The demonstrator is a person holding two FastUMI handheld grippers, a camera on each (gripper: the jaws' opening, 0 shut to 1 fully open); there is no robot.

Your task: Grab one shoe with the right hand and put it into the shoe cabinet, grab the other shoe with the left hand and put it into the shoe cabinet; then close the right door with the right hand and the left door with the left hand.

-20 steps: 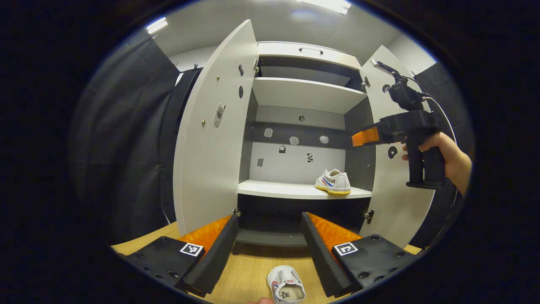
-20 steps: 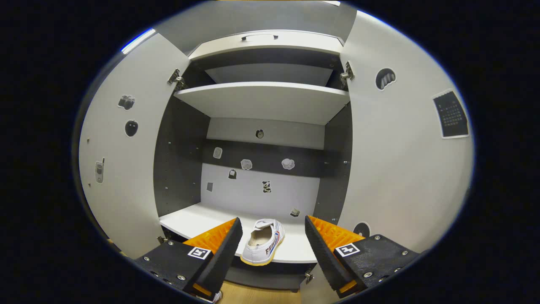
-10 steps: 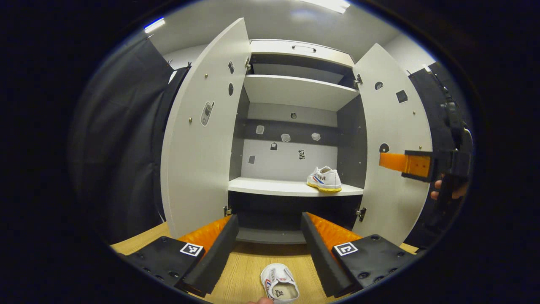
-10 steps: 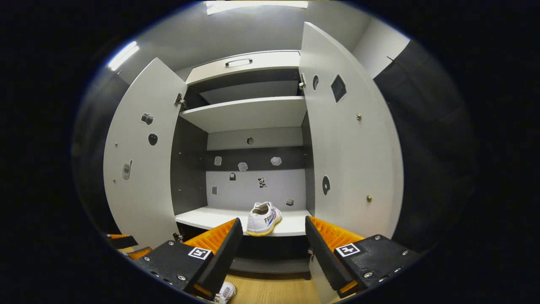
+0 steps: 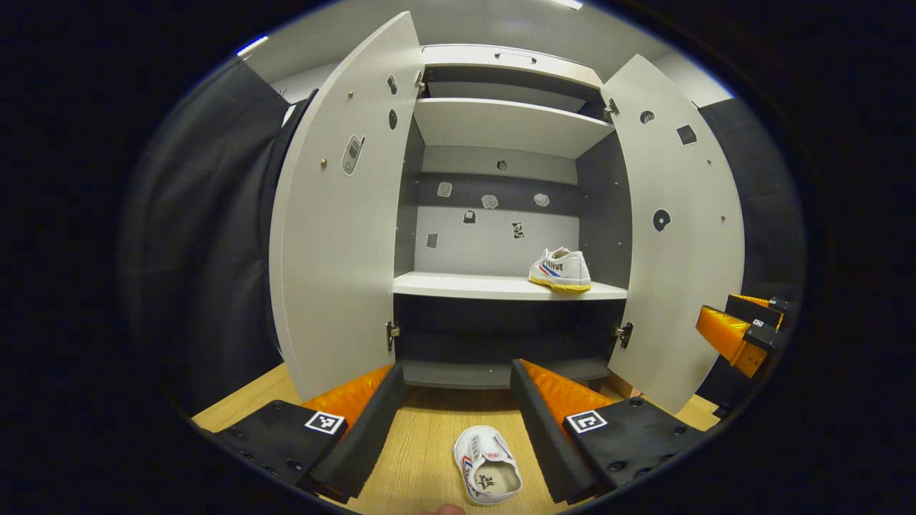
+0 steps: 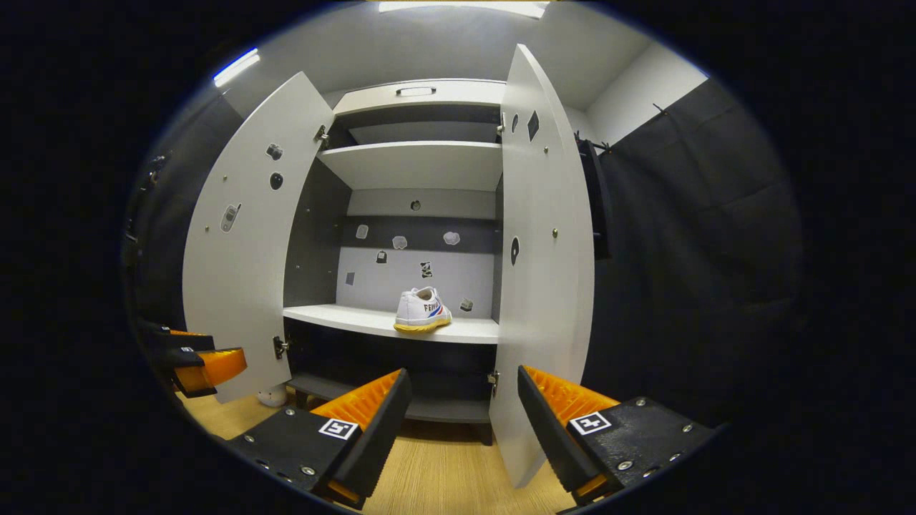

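Left gripper [image 5: 456, 422] spread wide and empty, poised over the white sneaker on the floor [image 5: 488, 466] in front of the shoe cabinet [image 5: 501, 121]; right gripper [image 6: 458, 429] likewise wide open, holding nothing, before the cabinet. One sneaker on the shelf [image 5: 561, 270] inside the cabinet, so half stowed. Left to do: second sneaker, then right door [image 5: 680, 236] and left door [image 5: 336, 236], both open.
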